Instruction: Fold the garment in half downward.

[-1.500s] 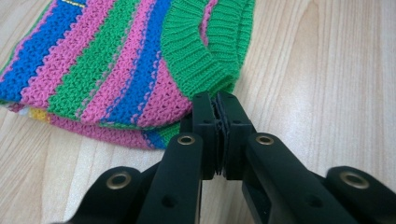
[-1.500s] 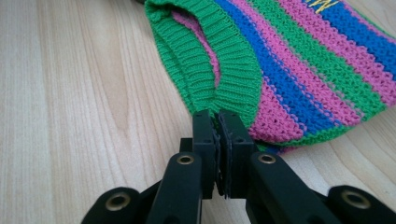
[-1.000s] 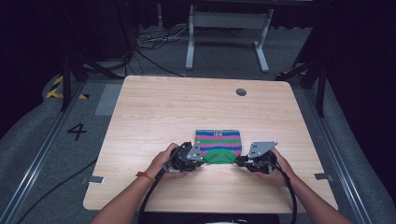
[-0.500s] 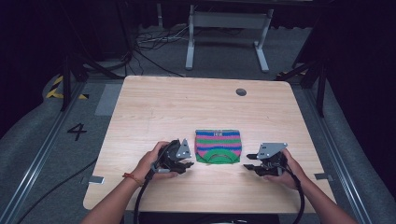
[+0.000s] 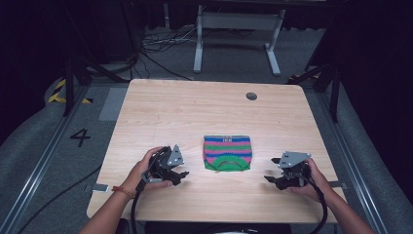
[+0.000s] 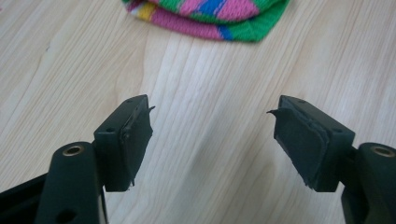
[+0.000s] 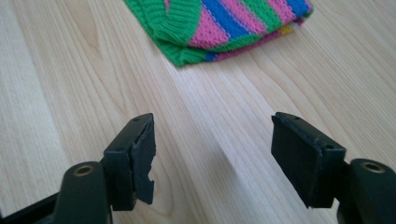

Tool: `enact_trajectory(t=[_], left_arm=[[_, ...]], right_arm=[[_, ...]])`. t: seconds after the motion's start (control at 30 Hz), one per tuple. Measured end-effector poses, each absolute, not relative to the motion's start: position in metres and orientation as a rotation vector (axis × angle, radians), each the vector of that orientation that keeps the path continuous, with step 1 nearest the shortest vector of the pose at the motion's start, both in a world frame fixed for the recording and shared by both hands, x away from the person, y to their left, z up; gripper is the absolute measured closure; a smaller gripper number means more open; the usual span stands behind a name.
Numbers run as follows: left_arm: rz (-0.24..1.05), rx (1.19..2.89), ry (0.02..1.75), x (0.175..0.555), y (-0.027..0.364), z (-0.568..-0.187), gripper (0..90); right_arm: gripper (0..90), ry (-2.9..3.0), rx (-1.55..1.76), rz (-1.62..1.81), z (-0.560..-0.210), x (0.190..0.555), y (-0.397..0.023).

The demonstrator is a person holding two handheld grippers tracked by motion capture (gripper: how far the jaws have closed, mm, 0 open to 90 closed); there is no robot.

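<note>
Knit garment, folded into a rough square, ribbed stripes in green, pink and blue (image 5: 227, 153), lies flat on the pale wood-grain tabletop (image 5: 195, 112), near its front-middle. Left gripper (image 5: 181, 171) sits to its left, right gripper (image 5: 271, 176) to its right, both clear of the fabric. Each has jaws spread wide, nothing held. Rubber pads (image 7: 144, 161) look chipped and ragged at the edges.

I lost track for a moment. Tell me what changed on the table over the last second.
Both tongs backed away from the striped knit garment: the left tongs moved left and nearer the person, the right tongs moved right and nearer the person. Both are open and hold nothing. The garment stayed folded in the same spot on the table.
</note>
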State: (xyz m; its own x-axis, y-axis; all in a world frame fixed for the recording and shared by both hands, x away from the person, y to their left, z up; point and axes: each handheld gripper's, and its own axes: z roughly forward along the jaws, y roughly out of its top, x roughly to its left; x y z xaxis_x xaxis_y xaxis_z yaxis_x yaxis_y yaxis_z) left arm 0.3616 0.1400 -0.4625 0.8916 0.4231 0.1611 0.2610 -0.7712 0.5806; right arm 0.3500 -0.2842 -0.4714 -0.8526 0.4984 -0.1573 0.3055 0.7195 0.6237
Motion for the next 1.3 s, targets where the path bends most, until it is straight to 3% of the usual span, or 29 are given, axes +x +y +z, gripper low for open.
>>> enact_trajectory(t=[0.2, 0.43, 1.3], left_arm=[[0.43, 2.512, 0.528, 0.358, 0.153, -0.464, 21.1], [0.466, 2.501, 0.578, 0.354, 0.169, -0.466, 20.7], [0.427, 2.356, 0.775, 0.336, 0.249, -0.477, 18.3]], right_arm=[[24.5, 2.554, 0.695, 0.827, -0.474, 0.348, -0.296], [21.3, 2.52, 0.772, 0.835, -0.475, 0.344, -0.315], [19.5, 2.391, 1.058, 0.872, -0.495, 0.316, -0.406]])
